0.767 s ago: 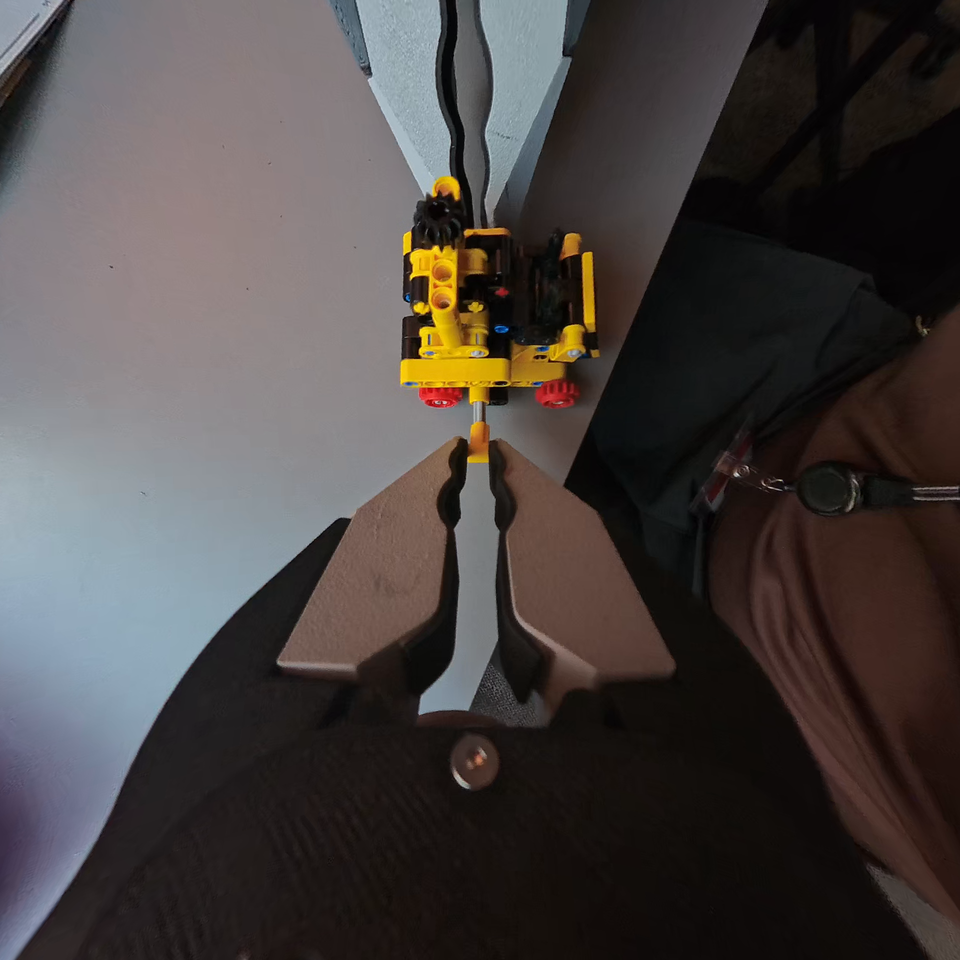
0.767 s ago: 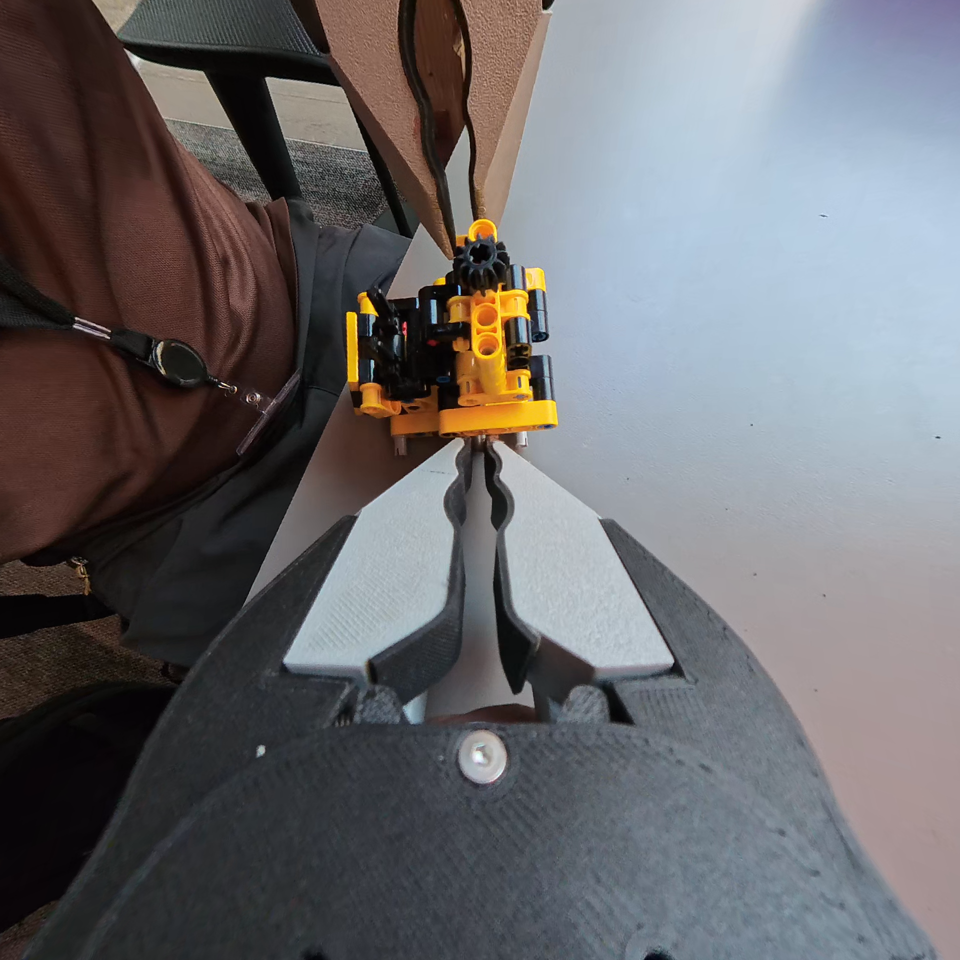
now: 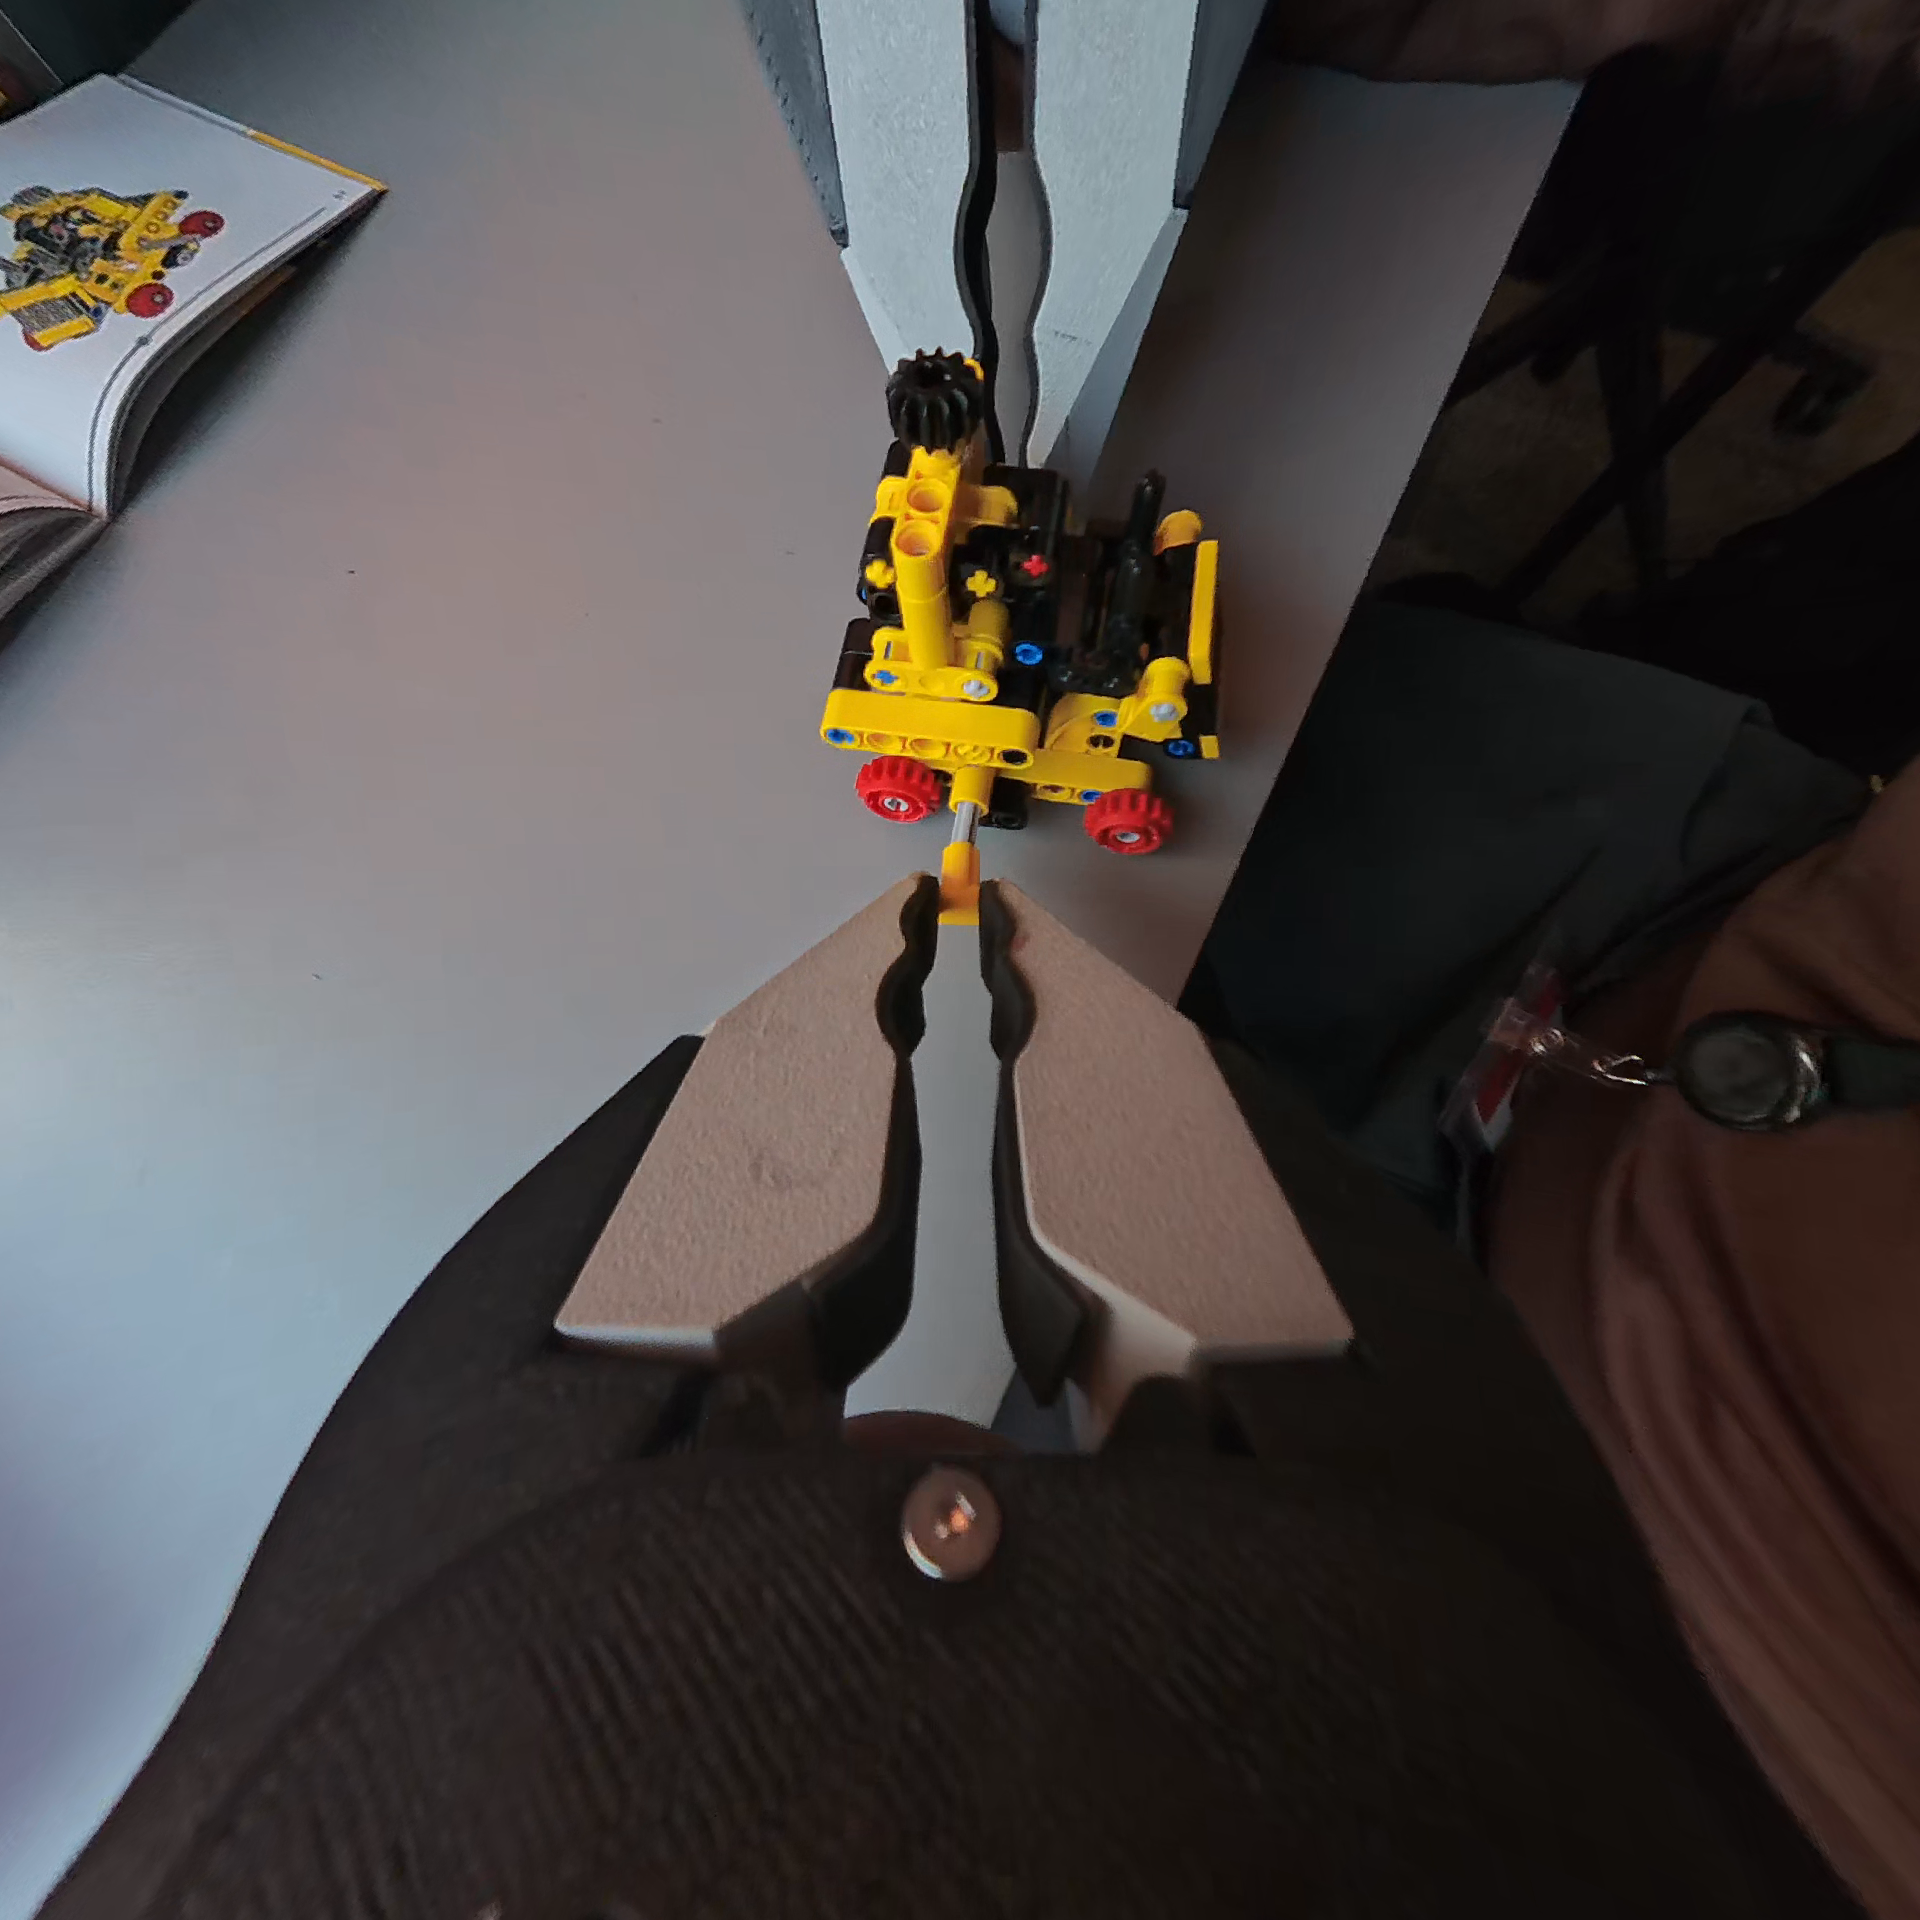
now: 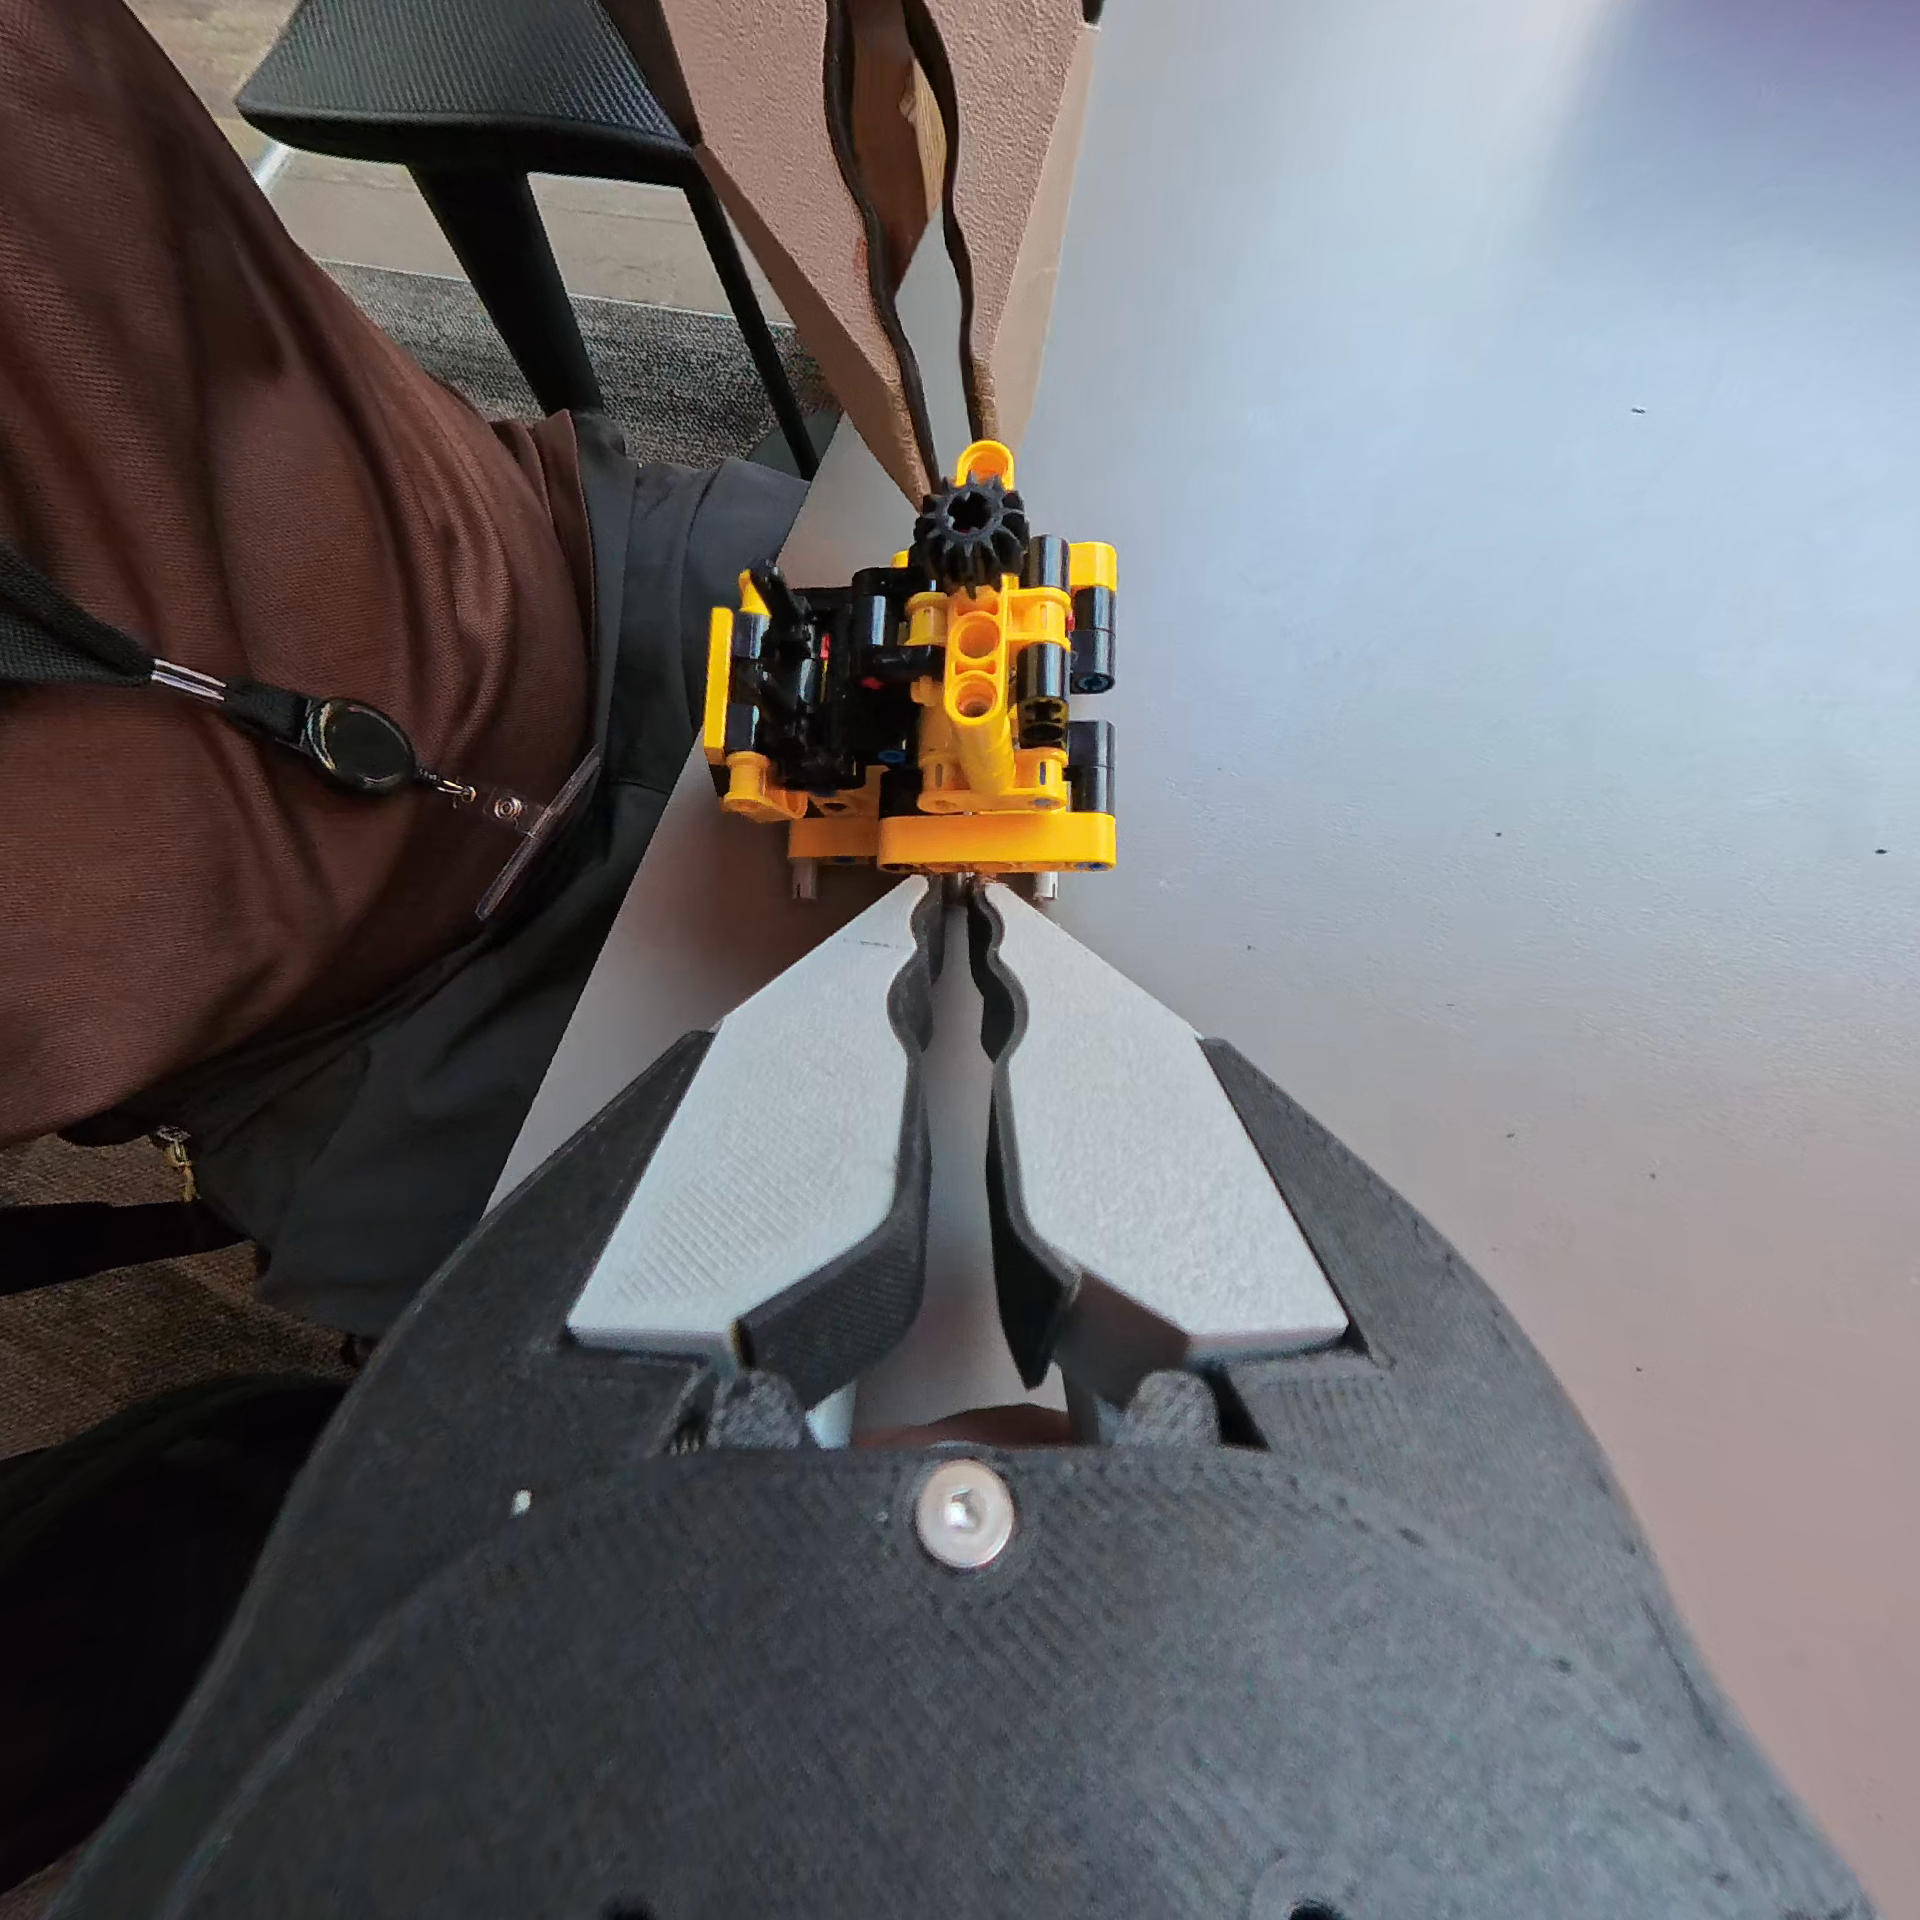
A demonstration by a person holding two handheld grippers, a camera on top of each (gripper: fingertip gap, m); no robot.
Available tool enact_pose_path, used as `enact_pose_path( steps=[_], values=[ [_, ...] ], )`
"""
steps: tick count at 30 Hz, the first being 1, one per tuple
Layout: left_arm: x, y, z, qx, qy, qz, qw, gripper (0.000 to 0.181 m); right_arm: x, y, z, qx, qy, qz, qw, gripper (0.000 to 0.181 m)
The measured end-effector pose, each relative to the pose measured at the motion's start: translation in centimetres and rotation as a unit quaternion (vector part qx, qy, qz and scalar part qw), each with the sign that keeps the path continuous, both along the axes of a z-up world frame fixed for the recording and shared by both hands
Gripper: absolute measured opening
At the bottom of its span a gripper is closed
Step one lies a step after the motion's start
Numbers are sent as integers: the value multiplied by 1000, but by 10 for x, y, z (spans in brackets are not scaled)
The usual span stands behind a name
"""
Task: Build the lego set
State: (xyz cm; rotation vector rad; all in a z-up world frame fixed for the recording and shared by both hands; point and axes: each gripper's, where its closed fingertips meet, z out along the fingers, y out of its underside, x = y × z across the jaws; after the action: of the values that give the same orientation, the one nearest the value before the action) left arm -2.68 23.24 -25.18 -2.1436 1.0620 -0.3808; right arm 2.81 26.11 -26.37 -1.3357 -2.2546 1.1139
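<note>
Lego model (image 3: 1013, 634) sits pinched between opposing left gripper (image 3: 957, 902) and, seemingly, right gripper (image 4: 957, 902).

Brown shirt (image 4: 260, 623), dark trousers (image 4: 436, 1091), black lanyard reel (image 4: 348, 743), clear badge holder (image 4: 540, 831)

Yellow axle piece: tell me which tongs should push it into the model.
Left. The left tongs already pinch the yellow axle piece, lined up with the lego model. The right tongs are shut on the model's far side, probably bracing it.
</note>
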Motion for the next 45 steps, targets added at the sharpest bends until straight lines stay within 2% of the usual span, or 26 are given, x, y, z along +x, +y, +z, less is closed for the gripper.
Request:
enact_pose_path(
  steps=[8,19,35,45],
  values=[
    [-1,3,0,17,-25,-42,999,5,-1,2,0,2,6,-3,1000,1],
    [-1,5,-1,36,-51,-62,996,5,-1,4,0,-7,6,-8,1000,0],
    [1,6,2,24,-27,-60,998,5,-3,8,0,-3,6,-17,1000,1],
    [-1,8,1,29,-57,-36,997,5,-3,8,0,-8,7,-18,1000,0]
  ],
)
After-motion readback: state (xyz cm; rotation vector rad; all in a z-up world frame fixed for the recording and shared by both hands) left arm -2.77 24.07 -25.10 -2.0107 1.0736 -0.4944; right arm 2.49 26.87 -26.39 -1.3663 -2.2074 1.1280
